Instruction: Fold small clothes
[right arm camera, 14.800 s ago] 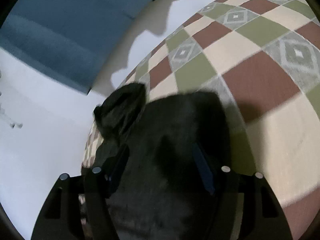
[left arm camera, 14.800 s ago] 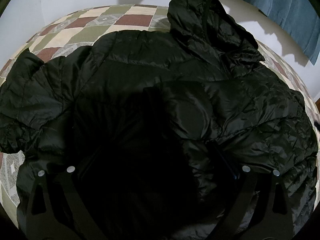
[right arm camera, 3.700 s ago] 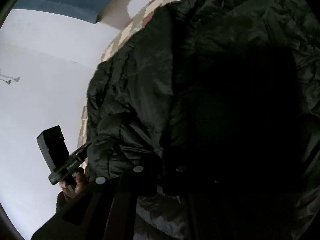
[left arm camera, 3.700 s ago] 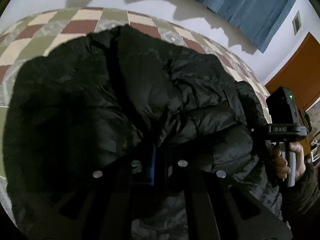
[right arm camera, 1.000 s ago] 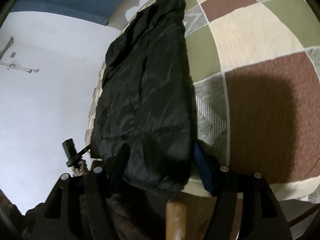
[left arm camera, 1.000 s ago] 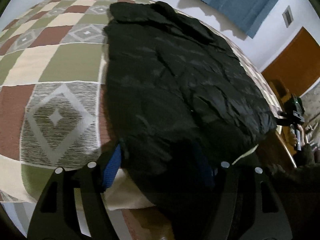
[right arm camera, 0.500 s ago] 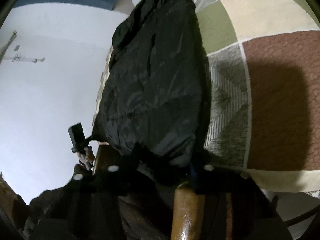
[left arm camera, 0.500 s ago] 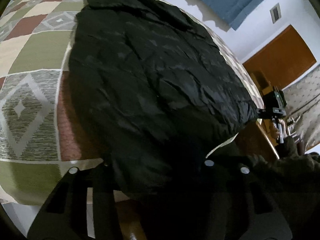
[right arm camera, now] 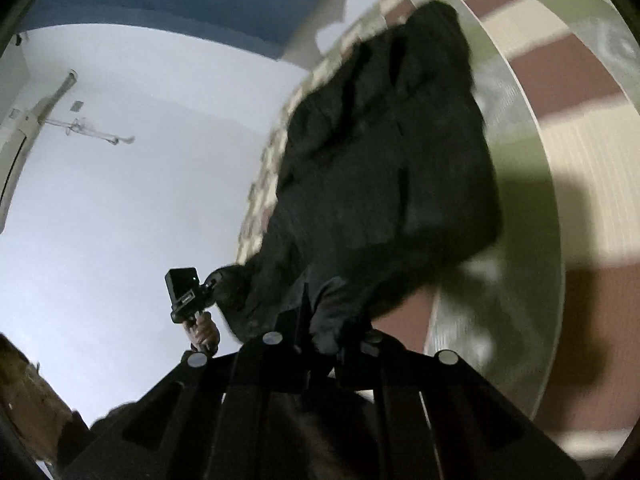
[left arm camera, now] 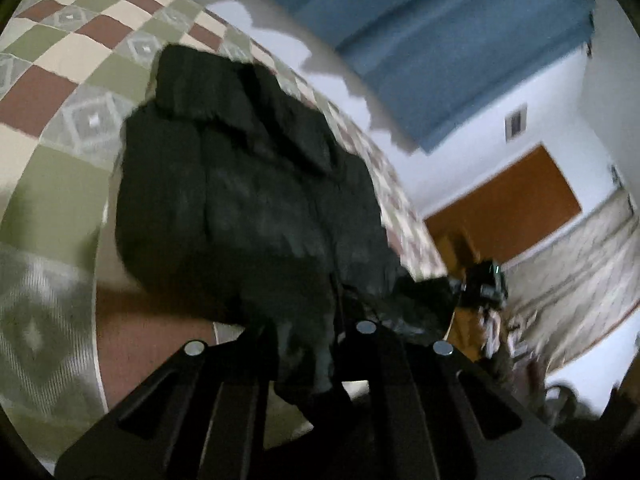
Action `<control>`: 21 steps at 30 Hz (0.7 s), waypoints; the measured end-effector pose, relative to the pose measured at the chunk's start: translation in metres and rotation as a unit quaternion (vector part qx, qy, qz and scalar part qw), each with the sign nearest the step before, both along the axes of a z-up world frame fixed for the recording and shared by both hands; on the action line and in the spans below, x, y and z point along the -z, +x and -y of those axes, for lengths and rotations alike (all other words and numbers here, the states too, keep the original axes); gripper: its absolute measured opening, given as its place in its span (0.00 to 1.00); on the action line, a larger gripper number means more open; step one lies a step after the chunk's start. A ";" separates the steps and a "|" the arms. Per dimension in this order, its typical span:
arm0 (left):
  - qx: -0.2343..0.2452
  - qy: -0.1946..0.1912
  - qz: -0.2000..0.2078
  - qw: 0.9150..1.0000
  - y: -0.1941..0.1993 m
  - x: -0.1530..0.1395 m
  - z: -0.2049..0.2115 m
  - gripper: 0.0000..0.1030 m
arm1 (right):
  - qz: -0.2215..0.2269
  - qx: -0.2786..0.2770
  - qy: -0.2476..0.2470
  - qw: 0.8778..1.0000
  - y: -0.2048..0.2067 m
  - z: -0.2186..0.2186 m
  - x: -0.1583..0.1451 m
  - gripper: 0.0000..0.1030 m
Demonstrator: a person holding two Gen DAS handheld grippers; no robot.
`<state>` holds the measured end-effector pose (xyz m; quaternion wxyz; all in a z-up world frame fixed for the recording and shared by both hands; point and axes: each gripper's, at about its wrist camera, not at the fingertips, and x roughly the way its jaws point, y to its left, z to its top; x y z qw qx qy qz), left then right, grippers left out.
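A black puffer jacket (left arm camera: 248,200) lies lengthwise on a checked bedspread (left arm camera: 60,92), hood end far away. My left gripper (left arm camera: 306,340) has its jaws closing on the jacket's near hem, with a fold of black fabric pinched between the fingers and raised off the bed. In the right wrist view the same jacket (right arm camera: 380,180) stretches away, and my right gripper (right arm camera: 324,332) is closing on the other near corner of the hem, fabric bunched between its fingers. Each view shows the other gripper's camera block (left arm camera: 486,276) (right arm camera: 182,284) at the hem's far corner, the left one held by a hand (right arm camera: 204,332).
The bedspread (right arm camera: 560,80) spreads wide on both sides of the jacket. A blue curtain (left arm camera: 440,40) hangs behind the bed, an orange-brown door (left arm camera: 500,208) is at the right, and a white wall (right arm camera: 120,200) is at the left.
Both grippers went from open around the hem to pinched on it. Both rose, lifting the jacket's near edge off the bed, and the views tilted upward.
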<state>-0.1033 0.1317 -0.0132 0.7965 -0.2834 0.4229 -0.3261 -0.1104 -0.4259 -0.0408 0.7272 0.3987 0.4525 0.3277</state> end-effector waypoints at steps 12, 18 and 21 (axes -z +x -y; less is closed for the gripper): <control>-0.058 0.017 -0.069 0.996 0.151 0.067 -0.001 0.06 | -0.085 0.043 0.041 0.995 0.145 0.000 0.071 0.08; -0.040 0.026 -0.077 0.996 0.165 0.067 0.000 0.20 | -0.090 0.044 0.058 0.993 0.159 0.008 0.080 0.11; -0.030 0.001 -0.058 0.998 0.154 0.055 -0.009 0.44 | -0.070 0.040 0.084 0.993 0.149 0.023 0.074 0.27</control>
